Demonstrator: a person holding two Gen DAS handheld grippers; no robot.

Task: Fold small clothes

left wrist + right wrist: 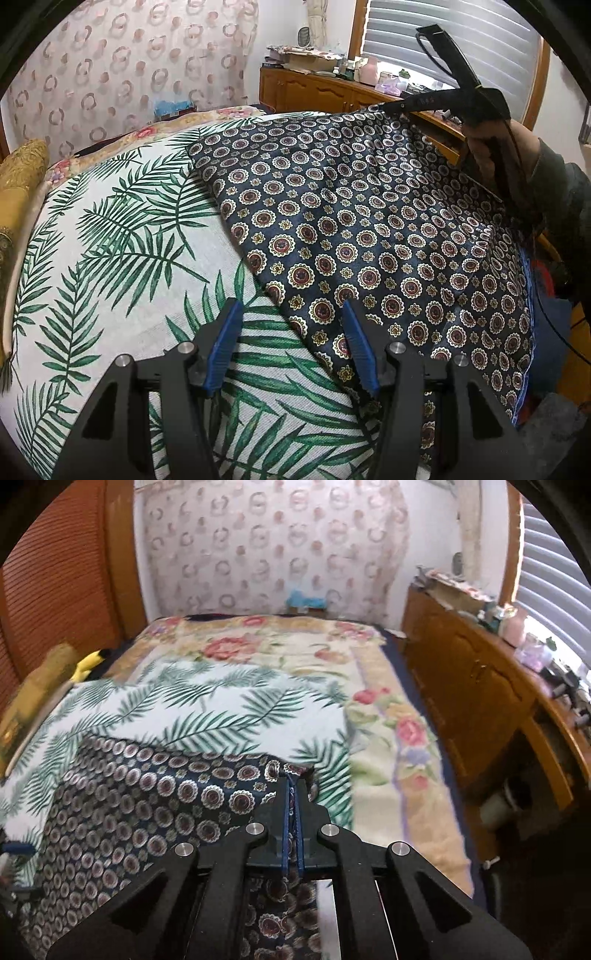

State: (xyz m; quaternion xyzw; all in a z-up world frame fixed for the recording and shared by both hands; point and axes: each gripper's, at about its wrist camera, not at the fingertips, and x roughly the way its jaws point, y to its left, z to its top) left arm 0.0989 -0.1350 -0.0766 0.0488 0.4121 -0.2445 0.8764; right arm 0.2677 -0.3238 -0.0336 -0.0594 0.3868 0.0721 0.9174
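Observation:
A dark blue cloth [369,221] printed with round medallions lies spread on a white palm-leaf sheet [110,240]. My left gripper [291,306] stands open just above the cloth's near-left edge. One of its blue pads is over the sheet and the other over the cloth, and nothing is pinched. At the cloth's far corner a hand [484,147] holds my right gripper [391,106]. In the right wrist view the right gripper [293,779] is shut on the cloth [147,794], and a strip of the fabric shows between its pads.
Under the palm-leaf sheet [221,701] lies a floral blanket [388,720] that covers the bed. A wooden cabinet [461,686] with a cluttered top runs along the right side under a window blind. A yellow cushion [22,173] sits at the bed's left edge. A patterned curtain hangs behind.

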